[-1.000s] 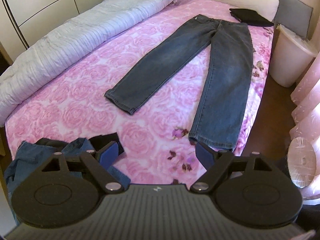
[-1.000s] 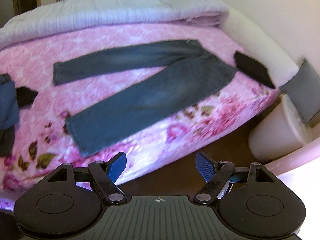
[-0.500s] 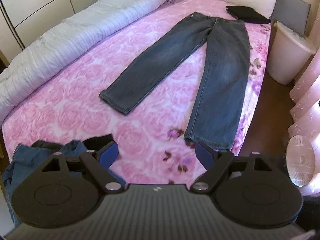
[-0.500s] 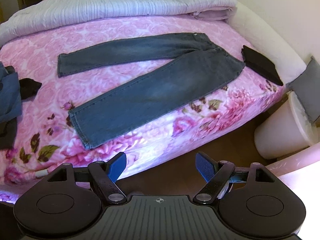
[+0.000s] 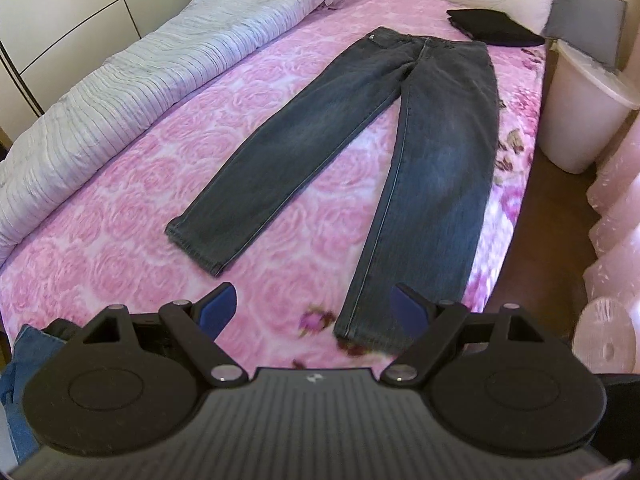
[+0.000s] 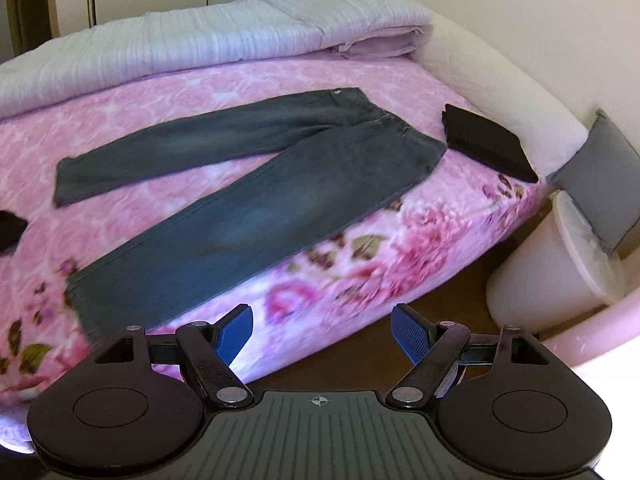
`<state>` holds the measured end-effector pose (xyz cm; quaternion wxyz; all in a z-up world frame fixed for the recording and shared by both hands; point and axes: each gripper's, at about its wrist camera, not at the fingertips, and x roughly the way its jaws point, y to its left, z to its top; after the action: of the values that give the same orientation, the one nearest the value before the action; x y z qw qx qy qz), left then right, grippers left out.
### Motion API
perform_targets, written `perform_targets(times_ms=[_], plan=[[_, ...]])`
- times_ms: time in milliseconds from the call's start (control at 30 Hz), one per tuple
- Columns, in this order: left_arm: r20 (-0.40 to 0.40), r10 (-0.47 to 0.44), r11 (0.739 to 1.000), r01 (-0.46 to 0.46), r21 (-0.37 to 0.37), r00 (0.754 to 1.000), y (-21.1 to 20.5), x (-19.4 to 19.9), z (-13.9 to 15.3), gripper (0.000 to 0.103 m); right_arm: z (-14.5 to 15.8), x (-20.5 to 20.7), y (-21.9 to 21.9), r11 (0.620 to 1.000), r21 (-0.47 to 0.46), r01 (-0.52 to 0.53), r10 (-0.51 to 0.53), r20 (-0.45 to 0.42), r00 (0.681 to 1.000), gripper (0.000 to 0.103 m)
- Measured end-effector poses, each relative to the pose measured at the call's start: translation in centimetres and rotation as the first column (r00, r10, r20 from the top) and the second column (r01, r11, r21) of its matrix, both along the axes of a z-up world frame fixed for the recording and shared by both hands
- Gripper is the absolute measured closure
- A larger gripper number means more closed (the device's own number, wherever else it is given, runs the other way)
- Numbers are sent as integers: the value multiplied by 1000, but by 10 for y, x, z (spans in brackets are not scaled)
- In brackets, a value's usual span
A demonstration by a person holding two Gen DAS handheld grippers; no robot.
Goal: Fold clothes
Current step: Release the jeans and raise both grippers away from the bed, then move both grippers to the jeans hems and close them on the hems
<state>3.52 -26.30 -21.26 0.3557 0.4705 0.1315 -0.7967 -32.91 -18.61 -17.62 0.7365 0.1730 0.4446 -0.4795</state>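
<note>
Dark grey jeans (image 5: pixel 432 148) lie flat and spread on the pink rose bedspread (image 5: pixel 128 216), waistband at the far end, legs splayed toward me. They also show in the right wrist view (image 6: pixel 256 208). My left gripper (image 5: pixel 312 312) is open and empty, hovering just short of the right leg's hem. My right gripper (image 6: pixel 322 328) is open and empty, over the bed's side edge near the closer leg.
A folded black garment (image 5: pixel 492 26) lies by the white headboard bolster (image 6: pixel 500 92). A rolled grey quilt (image 5: pixel 120 92) runs along the far side. Blue denim clothes (image 5: pixel 28 352) sit at the bed's foot. A white bin (image 6: pixel 560 264) and a grey cushion (image 6: pixel 604 176) stand beside the bed.
Both grippers have moved closer to the jeans; the leg hems now sit nearer the fingers. Both stay open.
</note>
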Motion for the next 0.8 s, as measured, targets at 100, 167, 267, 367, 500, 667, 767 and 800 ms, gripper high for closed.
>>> perform_targets(times_ms=[100, 167, 267, 367, 500, 667, 767, 800], plan=[[10, 18, 1000, -18, 10, 1000, -4, -41, 1, 21, 0, -20, -39, 1000, 8, -20, 20, 10, 1000, 23], [11, 34, 999, -34, 12, 999, -5, -65, 5, 21, 0, -33, -64, 999, 21, -35, 35, 12, 999, 23], [5, 45, 999, -45, 15, 999, -5, -94, 8, 21, 3, -47, -98, 996, 28, -83, 82, 12, 997, 23], [17, 34, 999, -35, 37, 999, -7, -117, 5, 21, 2, -54, -125, 994, 21, -111, 111, -8, 994, 23], [47, 5, 999, -7, 37, 999, -13, -143, -1, 21, 1, -57, -150, 996, 19, -90, 90, 17, 996, 23], [-18, -46, 997, 47, 66, 999, -36, -171, -15, 21, 9, -55, -173, 998, -24, -61, 61, 2, 998, 23], [-9, -99, 994, 100, 53, 995, -45, -191, -21, 22, 16, -59, -186, 997, -61, -53, 52, -30, 998, 23], [-12, -111, 993, 111, 46, 994, -47, -197, -22, 22, 19, -62, -190, 997, -64, -53, 51, -43, 998, 23]])
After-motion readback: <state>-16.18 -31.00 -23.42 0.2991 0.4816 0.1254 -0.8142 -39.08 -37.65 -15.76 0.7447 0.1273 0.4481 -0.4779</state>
